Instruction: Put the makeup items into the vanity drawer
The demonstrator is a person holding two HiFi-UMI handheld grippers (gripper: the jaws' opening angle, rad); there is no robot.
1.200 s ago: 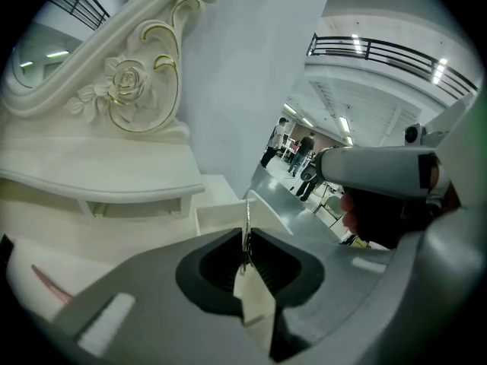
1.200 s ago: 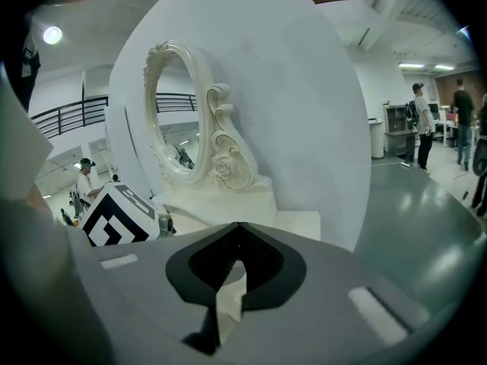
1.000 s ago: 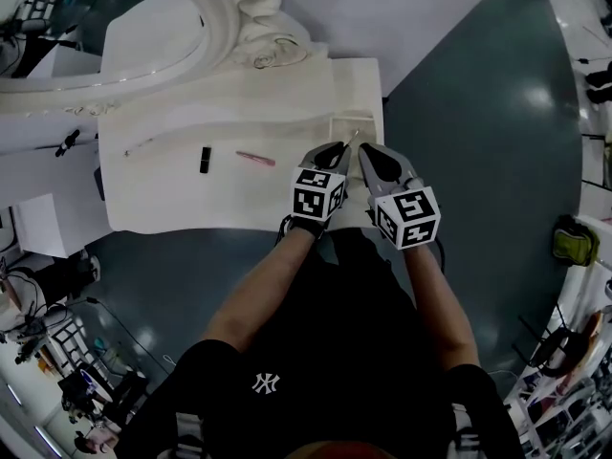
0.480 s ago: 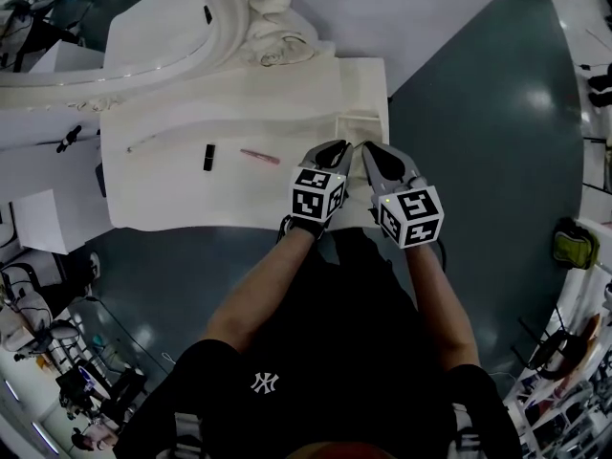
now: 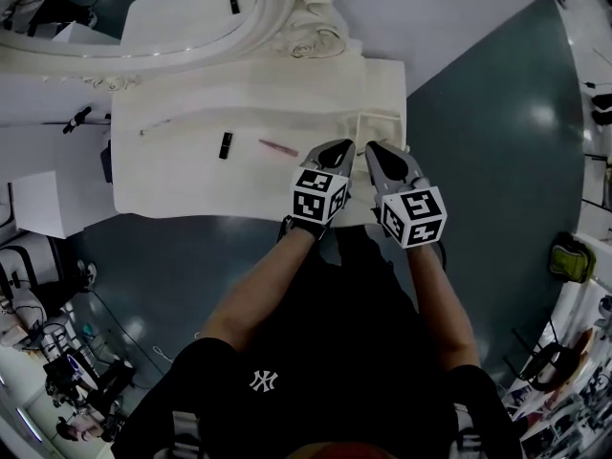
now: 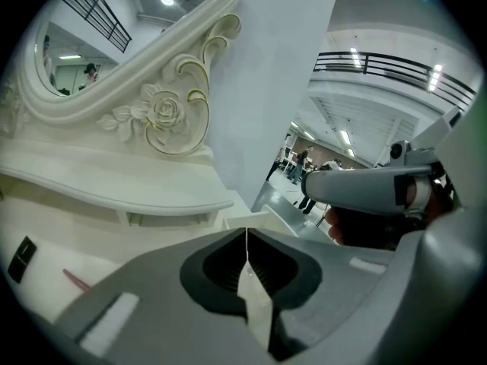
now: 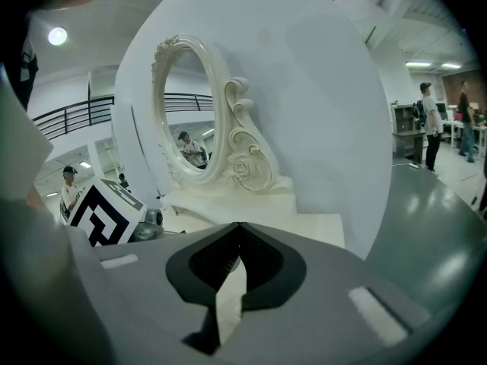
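The head view is looking steeply down from above and in front of the mirror frame (image 5: 316, 32), taking in the whole vanity (image 5: 191, 175). The left gripper view is looking up at that frame from close below (its rose carving large). The right gripper view is facing it from farther back. All three are sharing it.

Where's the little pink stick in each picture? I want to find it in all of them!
Head view: the pink stick lies on the vanity top, between the black tube and the left gripper.
Left gripper view: the pink stick sits low at the left, just right of the black tube.
Right gripper view: not in it.
Shared landmark: the carved mirror frame.
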